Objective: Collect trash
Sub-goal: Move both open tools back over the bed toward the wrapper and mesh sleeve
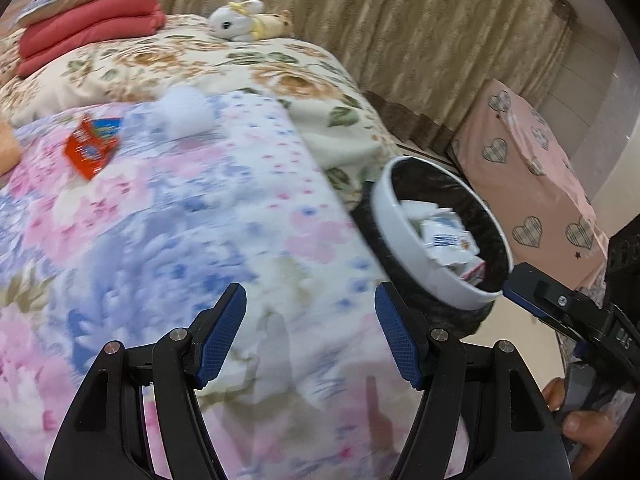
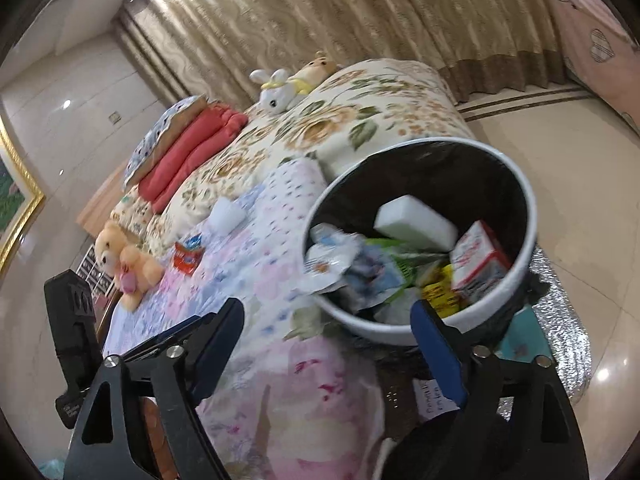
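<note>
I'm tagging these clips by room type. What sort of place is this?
Most likely a bedroom in a home: a bed with a floral quilt, folded red blankets, plush toys such as a white bunny, and floor-length curtains behind.

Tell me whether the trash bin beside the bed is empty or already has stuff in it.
Partly filled. The trash bin holds a white foam block, a red-and-white carton and crumpled wrappers, all below its rim.
</note>
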`<state>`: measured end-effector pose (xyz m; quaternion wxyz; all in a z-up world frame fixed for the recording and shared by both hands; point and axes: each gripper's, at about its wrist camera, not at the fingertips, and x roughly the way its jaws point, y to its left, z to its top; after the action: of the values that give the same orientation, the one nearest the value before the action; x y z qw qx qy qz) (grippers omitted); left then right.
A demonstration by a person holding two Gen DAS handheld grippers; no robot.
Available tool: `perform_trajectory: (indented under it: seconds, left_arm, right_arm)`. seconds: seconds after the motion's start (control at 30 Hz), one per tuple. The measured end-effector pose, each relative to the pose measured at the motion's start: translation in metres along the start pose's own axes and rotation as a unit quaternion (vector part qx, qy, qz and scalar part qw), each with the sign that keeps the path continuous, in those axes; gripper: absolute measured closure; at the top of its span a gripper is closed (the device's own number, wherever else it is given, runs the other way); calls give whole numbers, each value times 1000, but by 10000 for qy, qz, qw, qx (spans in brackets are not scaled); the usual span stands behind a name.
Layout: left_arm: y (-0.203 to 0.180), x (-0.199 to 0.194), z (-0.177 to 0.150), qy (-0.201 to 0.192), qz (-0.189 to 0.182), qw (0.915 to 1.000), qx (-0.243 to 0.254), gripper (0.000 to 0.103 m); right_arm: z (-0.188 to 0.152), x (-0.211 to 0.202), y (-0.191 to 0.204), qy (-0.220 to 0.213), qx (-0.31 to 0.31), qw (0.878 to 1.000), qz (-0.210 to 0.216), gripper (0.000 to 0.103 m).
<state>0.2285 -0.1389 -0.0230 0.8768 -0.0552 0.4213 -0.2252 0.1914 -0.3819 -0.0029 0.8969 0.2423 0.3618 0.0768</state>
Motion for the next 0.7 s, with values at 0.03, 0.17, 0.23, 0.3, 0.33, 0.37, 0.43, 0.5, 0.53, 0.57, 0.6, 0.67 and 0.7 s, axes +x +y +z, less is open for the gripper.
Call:
perform_trajectory:
  seconds: [0.03,0.17,0.23,0.3,0.33,0.37,0.43,0.5,0.53,0.57,0.6,0.67,0.7]
  left_arm:
    - [6,-3,-2,-16,46,10000,-42,35]
    - [32,-14,-8,-64,220,9995,-229,35]
    - [46,-19,-10,-75,306,9989,-337,35]
    - [59,-24,-13,-103,385,9982,-444,35]
    - [65,-26,-14,-117,427,9978,-491,35]
    - [69,-28,-15,-125,455,9975,-520,35]
    - [81,-32,-17,-146,546,9966,-602,35]
    - [92,-36,-18,-167,624,9956,-678,35]
    - [97,-37,-17,-177,662,9951,-711,35]
    - [101,-38,-18,-189,693,9947,-739,35]
    - [105,-39,-18,-202,725,9942,-766,35]
    - [113,-40,-18,-217,786,9933,-822,35]
    - [116,-40,-18,-218,806,9928,-856,35]
  right_arm:
    - [-1,2,5,24,-48,10000,21,15]
    - [-8,13,27,152,-268,9994,135,14]
    - [-12,20,37,219,-353,9990,192,14]
    - [-16,27,47,294,-439,9983,258,14]
    - [-18,32,54,348,-499,9977,301,14]
    - [-19,36,59,389,-545,9972,330,14]
    - [-21,44,69,470,-645,9961,376,14]
    - [-24,50,77,512,-739,9951,408,14]
    - [-25,54,81,546,-788,9945,429,14]
    - [-25,58,85,574,-819,9940,452,14]
    - [-25,61,88,593,-842,9936,473,14]
    - [-26,69,93,618,-886,9930,479,14]
    - [-26,72,94,635,-897,9928,474,14]
